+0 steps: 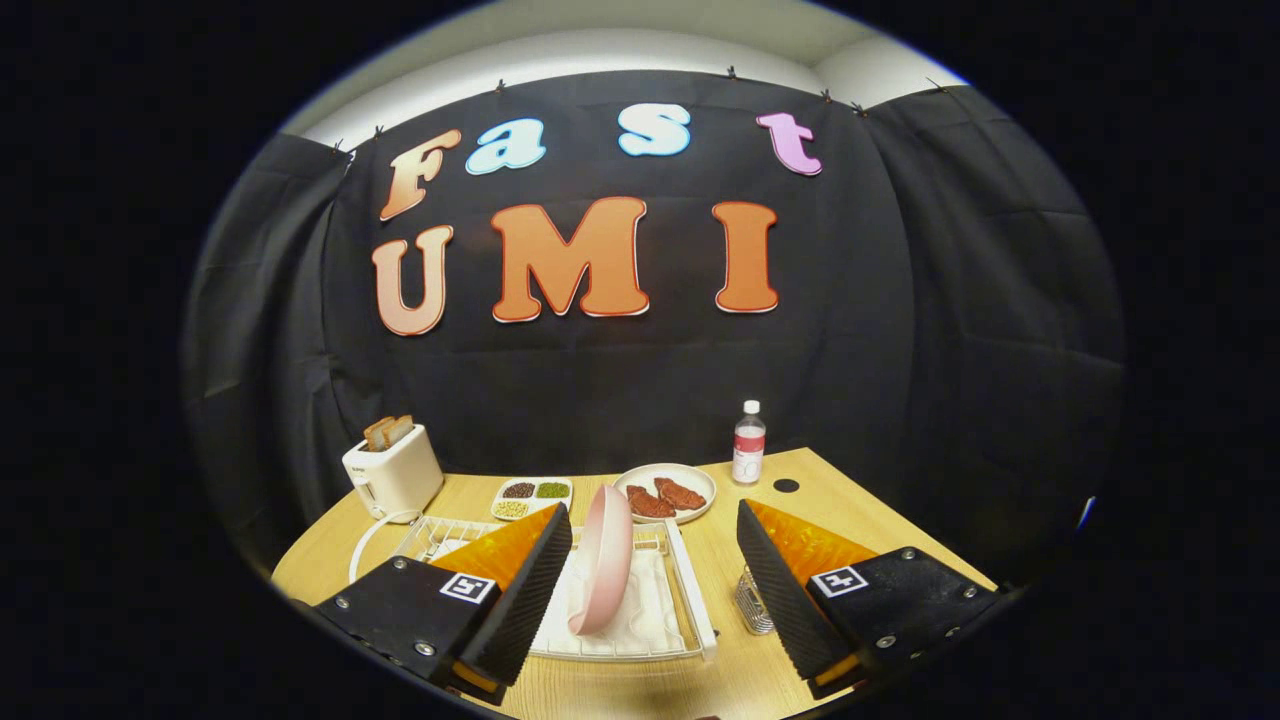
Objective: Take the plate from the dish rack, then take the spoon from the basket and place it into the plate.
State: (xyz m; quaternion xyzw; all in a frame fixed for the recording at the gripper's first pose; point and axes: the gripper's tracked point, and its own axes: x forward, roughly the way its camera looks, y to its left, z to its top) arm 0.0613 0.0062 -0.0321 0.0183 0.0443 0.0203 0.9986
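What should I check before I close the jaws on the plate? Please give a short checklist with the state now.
1. Jaws open wide: ok; gripper is open.
2. Plate between the jaws: ok, nearer the left one.
3. Plate upright in the dish rack: ok, on edge.
4. Jaws touching the plate: not ok, still apart.
5. Basket reachable for later: ok, beside the rack.
6. Spoon inside the basket: cannot tell.
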